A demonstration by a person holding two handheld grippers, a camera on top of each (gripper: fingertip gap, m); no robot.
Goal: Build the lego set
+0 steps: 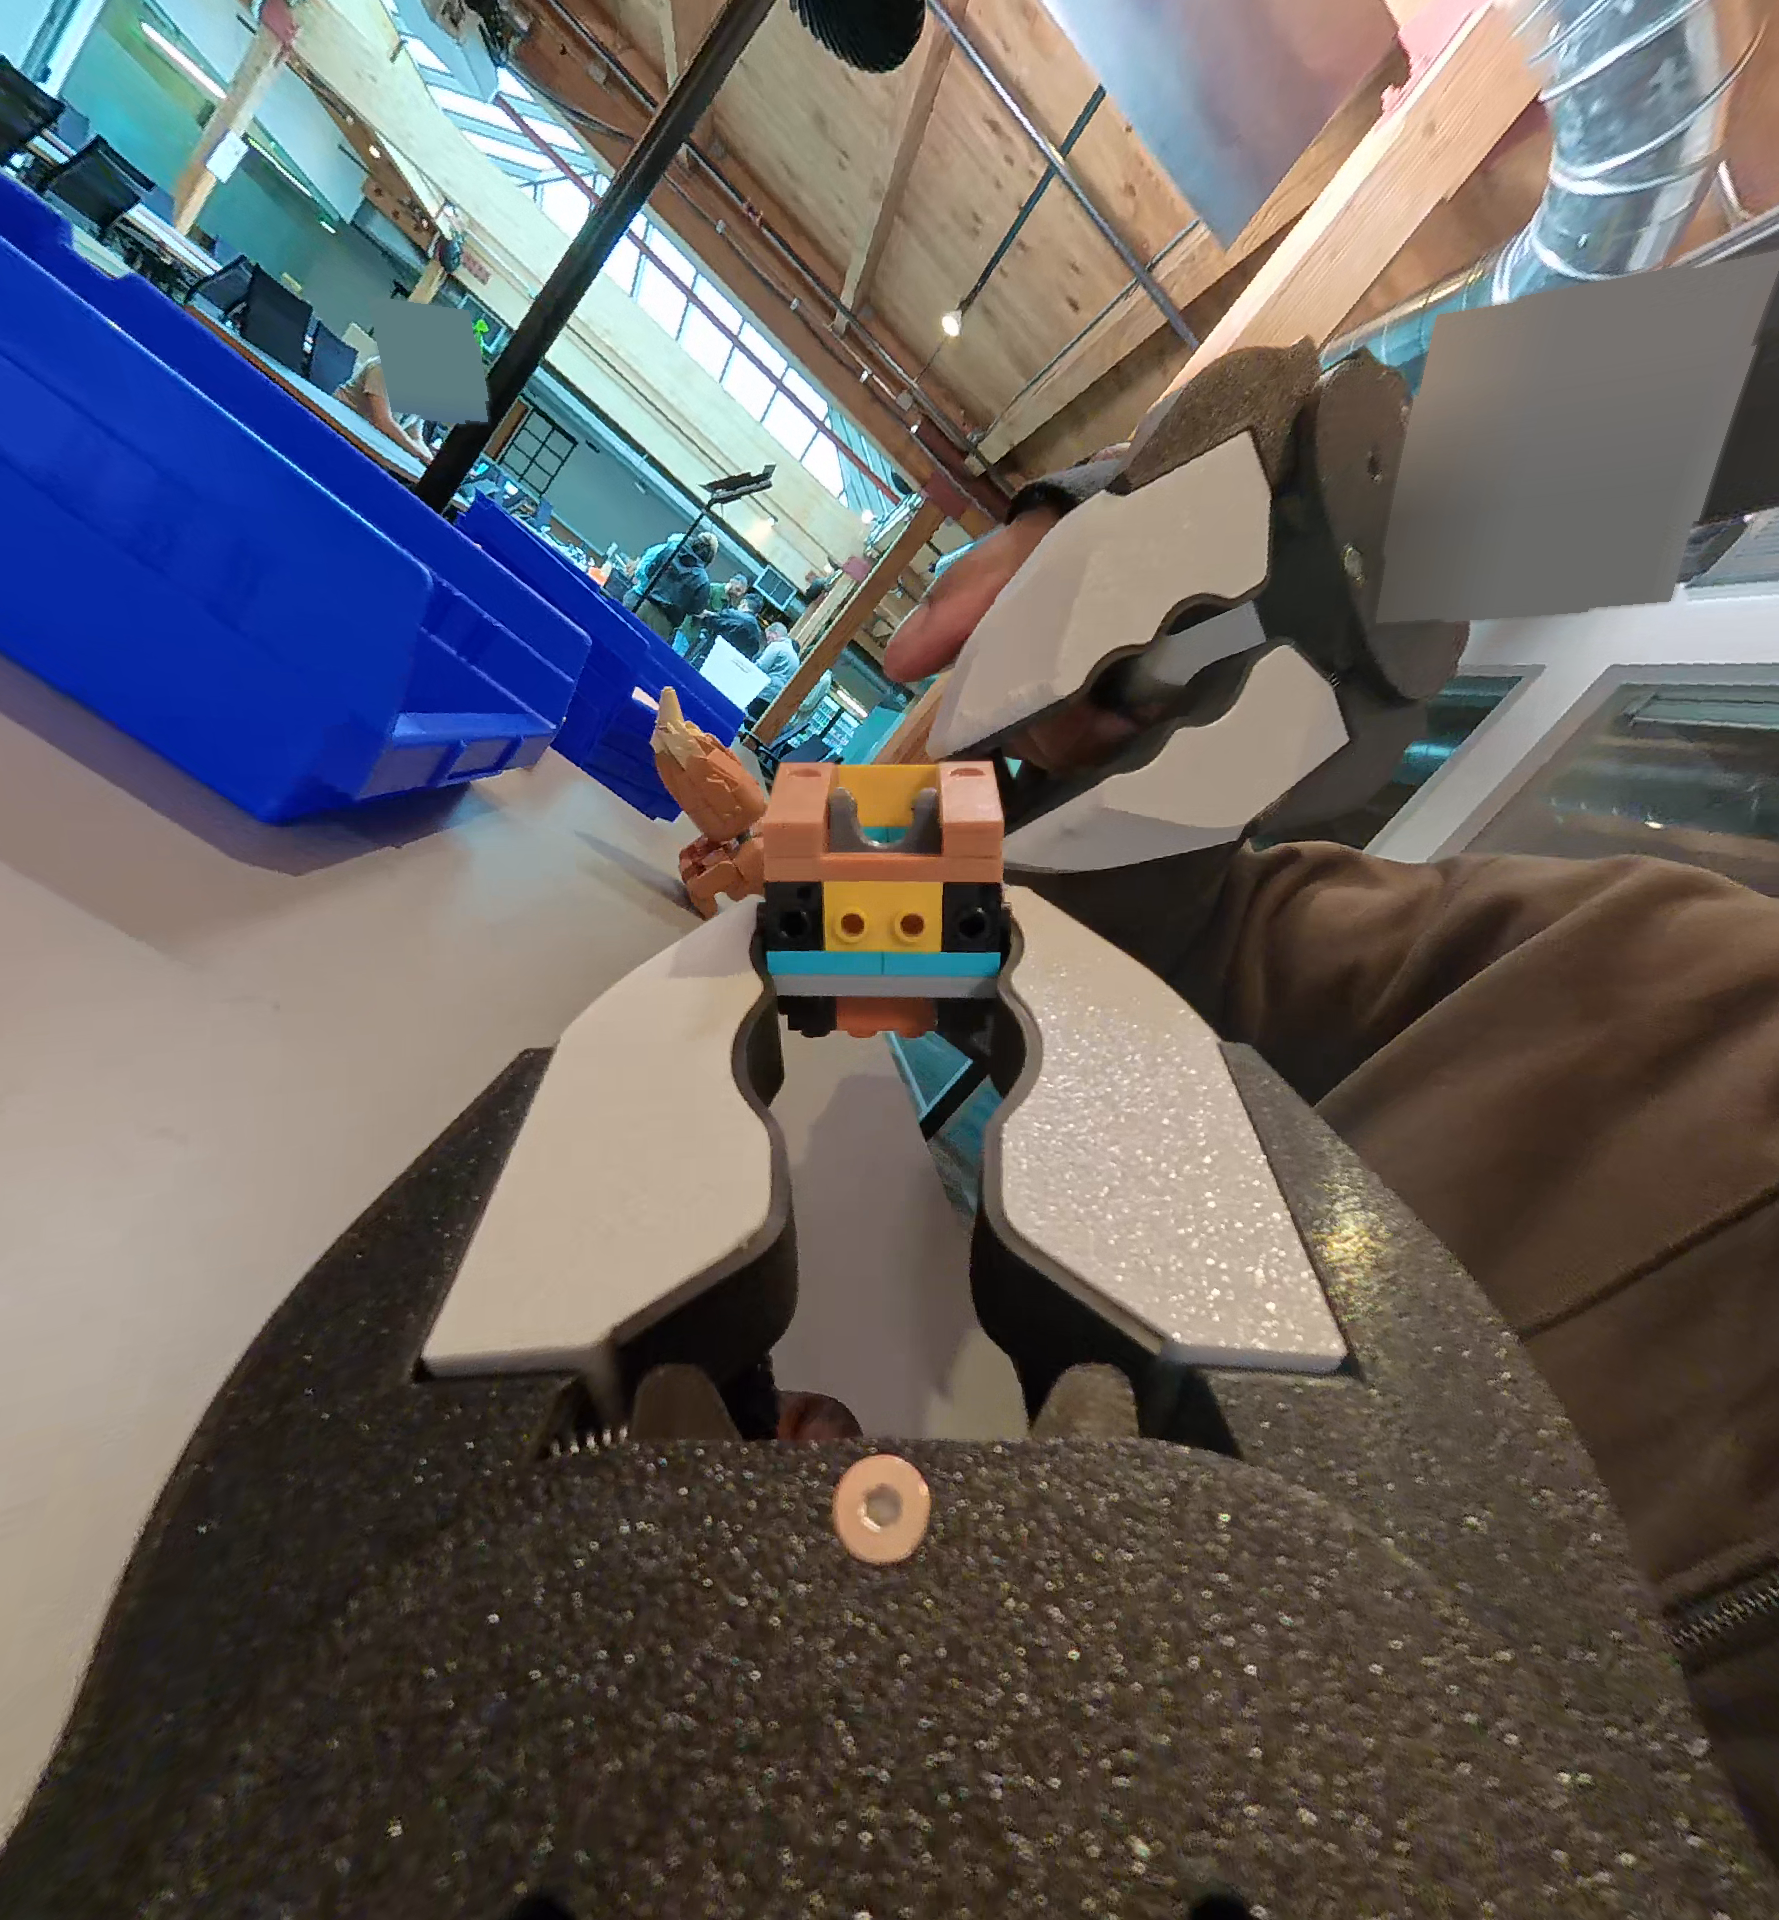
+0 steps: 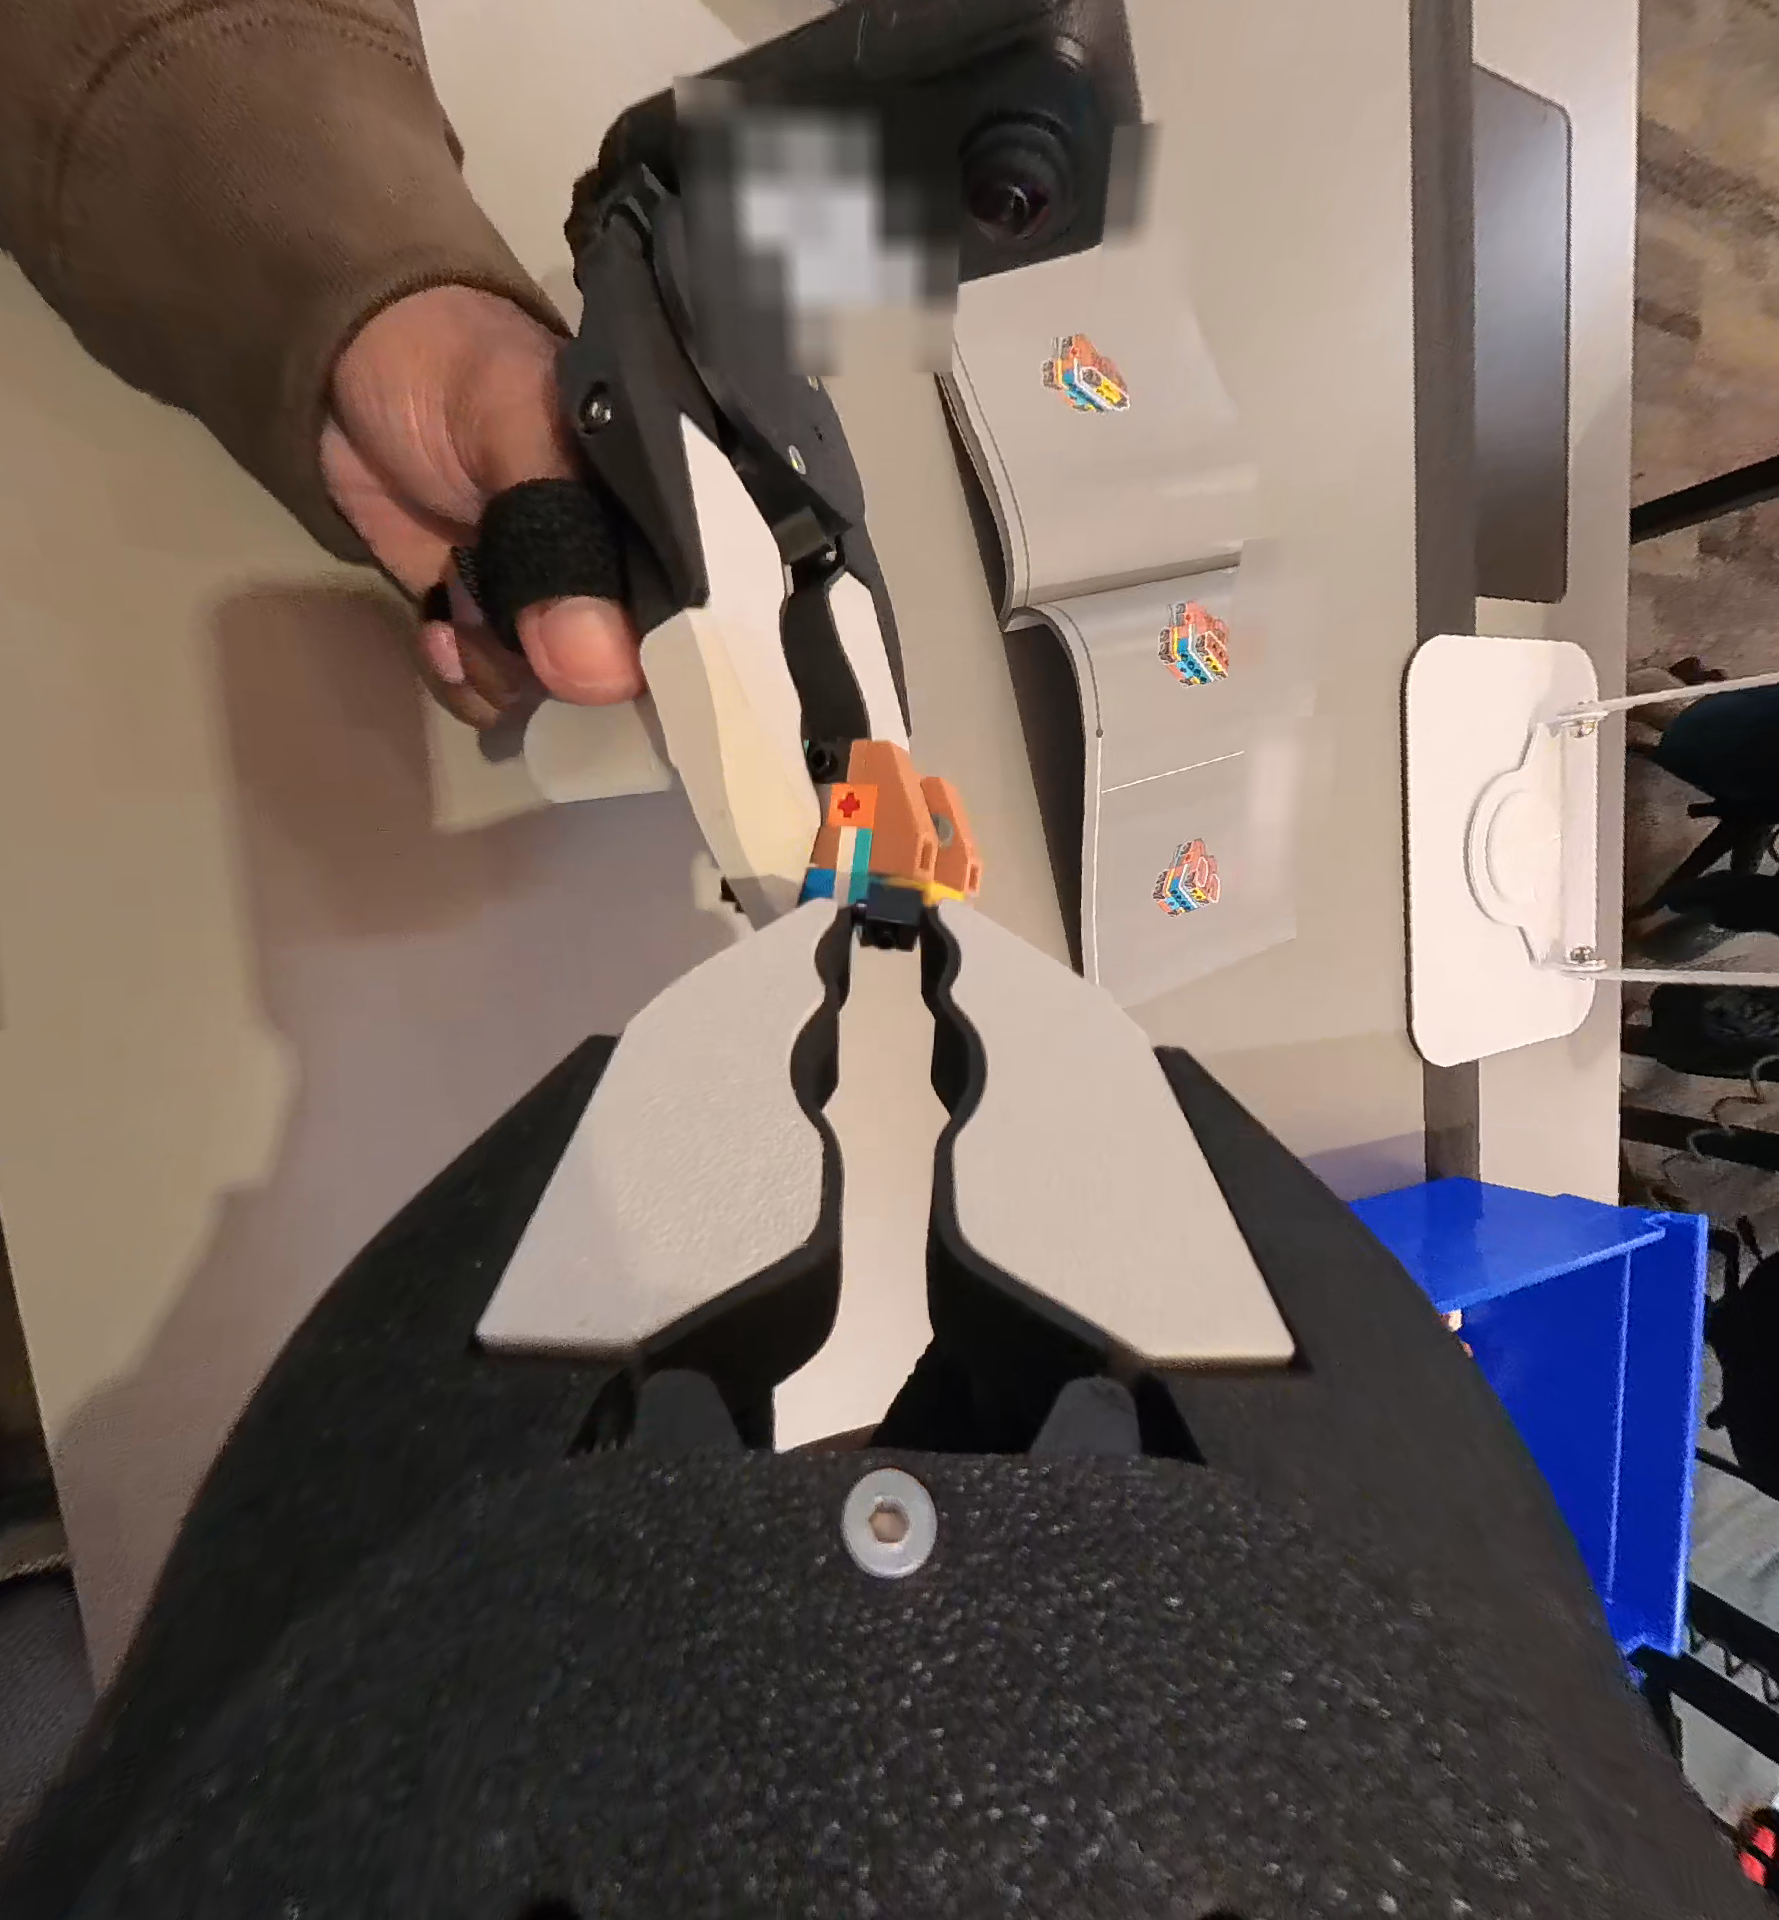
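the left gripper [image 1: 885, 961] has its fingers pinching the lower sides of the lego model [image 1: 880, 883], a small block of salmon, yellow, black and teal bricks held up off the white counter [image 1: 137, 1039]. the right gripper [image 2: 890, 925] nips a black brick at the model's near end with its fingers almost together. blue bins [image 1: 189, 582] sit far left on the counter, an orange lego piece [image 1: 708, 800] just behind the model.

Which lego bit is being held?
The blocky yellow-and-orange model, pinched by the fingers of the left gripper; the brown pointed piece sits loose on the table behind it.
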